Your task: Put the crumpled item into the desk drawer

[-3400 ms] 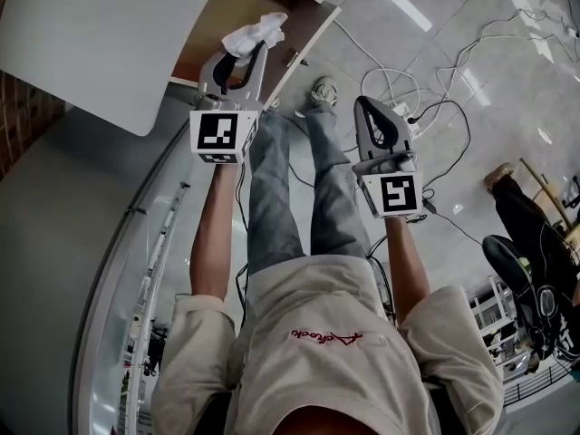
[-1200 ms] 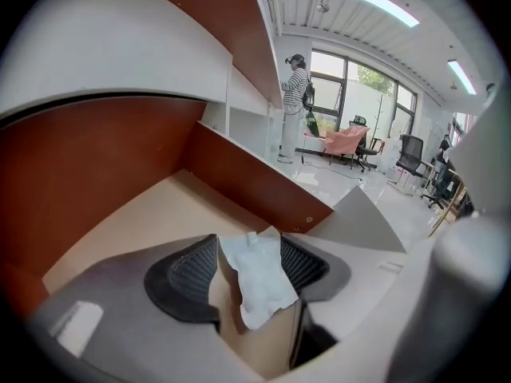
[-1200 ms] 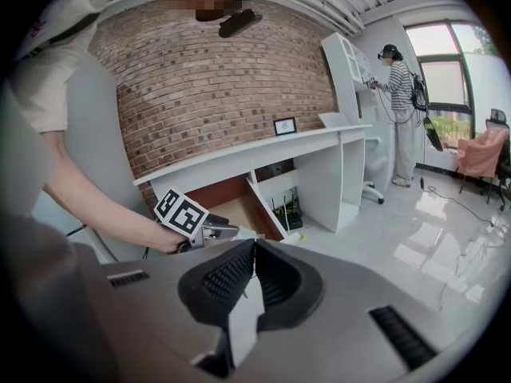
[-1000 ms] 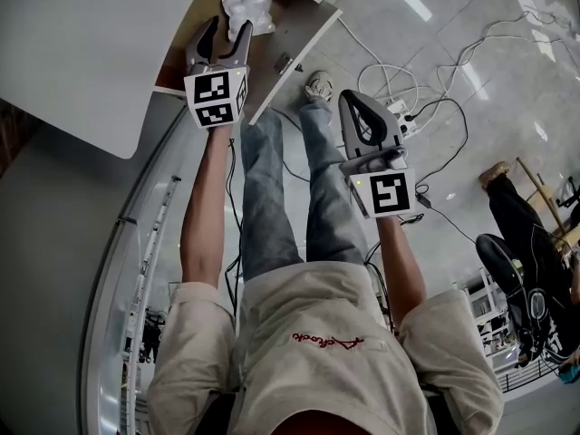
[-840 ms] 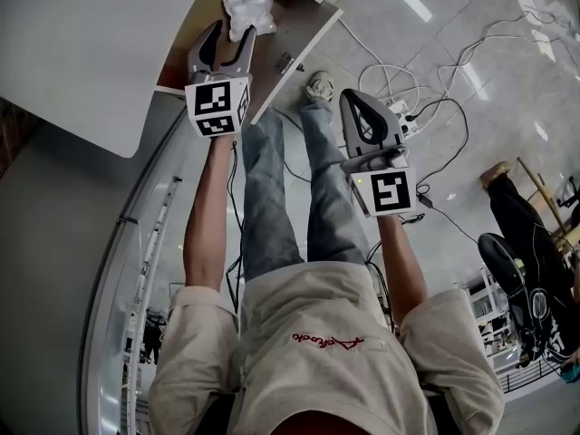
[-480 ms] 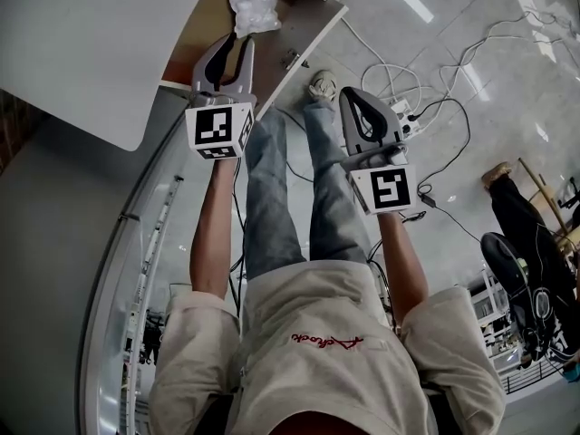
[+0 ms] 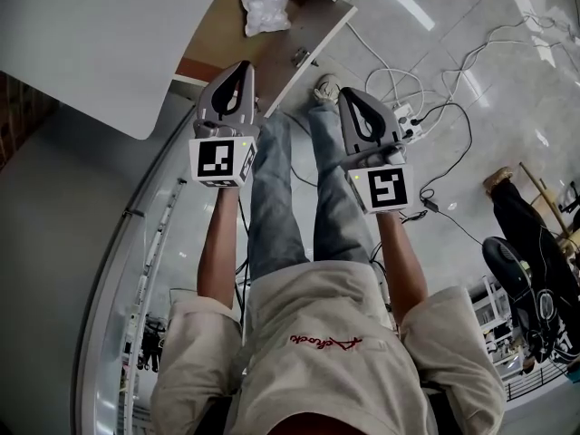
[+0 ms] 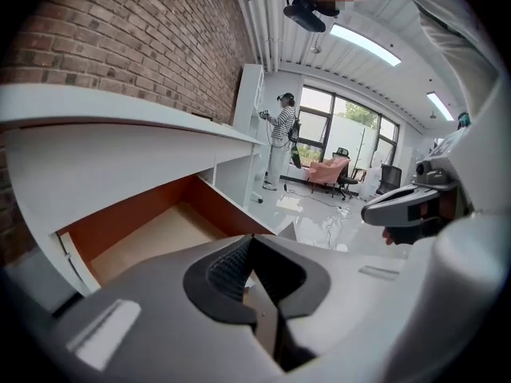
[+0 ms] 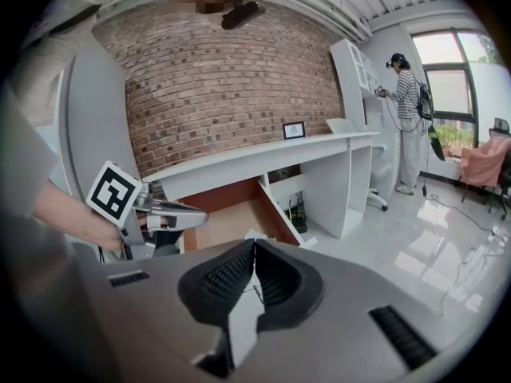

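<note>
Head view: crumpled item [image 7: 265, 9] lies in open drawer [image 7: 222, 39], top centre, apart from left gripper [image 7: 242, 67]; its jaws just closing, now together, empty. Right gripper [image 7: 352, 96] clenched, empty. Left gripper view shows drawer, not item

Beige shirt [image 7: 344, 370], red script [image 7: 326, 338]; jeans [image 7: 272, 207], perhaps trainers [image 7: 324, 88]

1. The left gripper [image 7: 237, 69] is pulling back out of the drawer [image 7: 227, 36] toward the person.
2. Its jaws, having just been closing, are now meeting with nothing between them.
3. The crumpled item [image 7: 265, 9] is now lying loose in the drawer, no longer gripped.
</note>
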Available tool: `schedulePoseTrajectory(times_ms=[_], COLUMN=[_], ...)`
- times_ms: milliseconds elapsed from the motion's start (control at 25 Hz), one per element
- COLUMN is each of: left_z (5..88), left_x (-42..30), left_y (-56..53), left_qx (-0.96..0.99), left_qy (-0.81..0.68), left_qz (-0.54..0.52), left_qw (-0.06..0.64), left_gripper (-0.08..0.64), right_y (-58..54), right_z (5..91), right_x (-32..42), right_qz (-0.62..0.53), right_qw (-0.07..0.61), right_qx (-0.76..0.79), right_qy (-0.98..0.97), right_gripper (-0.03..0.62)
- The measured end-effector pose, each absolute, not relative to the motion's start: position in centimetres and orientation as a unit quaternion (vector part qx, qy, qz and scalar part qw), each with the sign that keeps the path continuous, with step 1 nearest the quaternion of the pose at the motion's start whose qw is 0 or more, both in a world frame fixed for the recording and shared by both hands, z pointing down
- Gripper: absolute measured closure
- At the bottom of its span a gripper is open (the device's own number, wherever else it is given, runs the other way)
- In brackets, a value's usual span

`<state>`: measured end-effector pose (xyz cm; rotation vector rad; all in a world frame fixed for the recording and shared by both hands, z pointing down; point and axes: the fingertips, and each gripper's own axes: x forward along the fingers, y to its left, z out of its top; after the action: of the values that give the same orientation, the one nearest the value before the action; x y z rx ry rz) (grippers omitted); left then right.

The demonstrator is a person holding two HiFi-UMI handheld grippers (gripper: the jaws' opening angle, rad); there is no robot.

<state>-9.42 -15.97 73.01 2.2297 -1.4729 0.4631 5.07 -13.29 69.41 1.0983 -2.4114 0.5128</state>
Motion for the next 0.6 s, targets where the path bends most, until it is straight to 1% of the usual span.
schedulePoseTrajectory(times_ms=[360, 600], left_z=[69.1, 65.0], left_x=[-9.8, -10.3], left_y=[-13.3, -13.2], left_qx=[0.809, 0.822], left_qy=[-0.529, -0.523], left_qz=[0.15, 0.131], left_qw=[0.206, 0.186], left_gripper=[0.551, 0.551], right_y=[-13.4, -14.2], right_z=[66.6, 62.9], right_x=[3.7, 3.0], right_qz=[0.142, 0.109], right_qw=[0.21, 0.184], right_qx=[0.399, 0.417], right_qy=[-0.881, -0.883], right_gripper=[0.58, 0.58])
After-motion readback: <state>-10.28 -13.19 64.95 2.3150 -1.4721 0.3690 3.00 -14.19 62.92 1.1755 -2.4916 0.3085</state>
